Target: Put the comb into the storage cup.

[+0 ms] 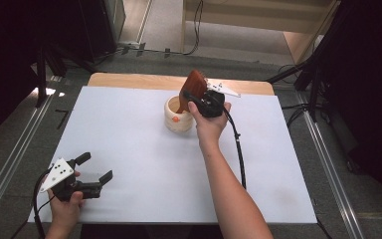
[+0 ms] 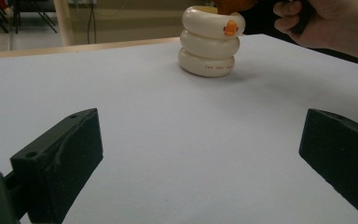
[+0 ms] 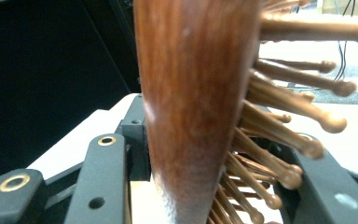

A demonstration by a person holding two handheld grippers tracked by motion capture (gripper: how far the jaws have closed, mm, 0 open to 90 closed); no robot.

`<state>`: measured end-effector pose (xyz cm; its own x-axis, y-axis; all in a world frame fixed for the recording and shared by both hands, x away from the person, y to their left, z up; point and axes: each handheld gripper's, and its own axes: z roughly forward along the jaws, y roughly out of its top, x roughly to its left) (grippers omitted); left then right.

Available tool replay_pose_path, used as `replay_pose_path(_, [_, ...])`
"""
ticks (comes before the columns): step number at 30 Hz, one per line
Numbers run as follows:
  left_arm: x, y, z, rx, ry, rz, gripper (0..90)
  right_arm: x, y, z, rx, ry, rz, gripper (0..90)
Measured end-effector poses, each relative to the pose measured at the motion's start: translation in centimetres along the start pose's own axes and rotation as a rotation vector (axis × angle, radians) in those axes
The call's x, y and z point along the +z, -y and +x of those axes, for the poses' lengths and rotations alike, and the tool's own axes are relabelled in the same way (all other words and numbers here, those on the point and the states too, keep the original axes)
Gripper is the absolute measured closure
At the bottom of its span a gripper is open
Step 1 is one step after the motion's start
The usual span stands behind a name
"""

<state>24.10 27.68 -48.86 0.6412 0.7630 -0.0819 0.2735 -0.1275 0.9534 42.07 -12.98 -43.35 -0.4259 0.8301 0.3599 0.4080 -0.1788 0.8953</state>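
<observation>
The right gripper [image 1: 191, 97] is clamped on a wooden brush [image 1: 193, 87], holding it tilted over the cup [image 1: 178, 115]. In the right gripper view the brush [image 3: 196, 93] stands between the two jaws, its smooth back against the one on the left side of that view and its pegs [image 3: 303, 79] pointing toward the other. In the high view the brush's lower end sits at or inside the cup mouth; whether it touches the rim cannot be told.

The cup is cream, ribbed in three rings, with a small orange mark [image 2: 231, 28] on its top ring. It stands on the white counter [image 1: 139, 149] at about 12 o'clock from the counter's centre, near the far edge. A wooden strip [image 1: 129, 79] shows beyond the white surface at that edge.

The left gripper [image 1: 93, 174] rests at 7 o'clock, close to the near-left corner of the counter, held in the left hand [image 1: 65, 209]. Its jaws stand wide apart with bare counter between them. In the left gripper view the cup [image 2: 209, 44] is well ahead of these jaws, at about 12 o'clock.

Open surface: the whole band between the left gripper and the cup is bare, as is the right half of the counter past the right forearm [image 1: 229, 184]. The right gripper's cable [image 1: 239, 154] trails along that forearm toward the near edge.
</observation>
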Motion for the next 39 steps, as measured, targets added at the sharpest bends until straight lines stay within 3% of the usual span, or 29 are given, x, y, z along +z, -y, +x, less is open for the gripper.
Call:
replay_pose_path(5, [0.0,0.0,0.0,0.0,-0.001,-0.001,0.0,0.3,0.3,-0.1,0.046,-0.012,0.001,51.1])
replay_pose_path(27, [0.0,0.0,-0.1,0.007,-0.001,0.004,0.0,0.1,0.5,-1.2,0.082,-0.02,0.004,45.9])
replay_pose_path(39, [0.1,0.0,0.0,0.007,0.0,0.004,0.0,-0.2,0.3,-2.0,0.079,-0.019,0.022,40.8])
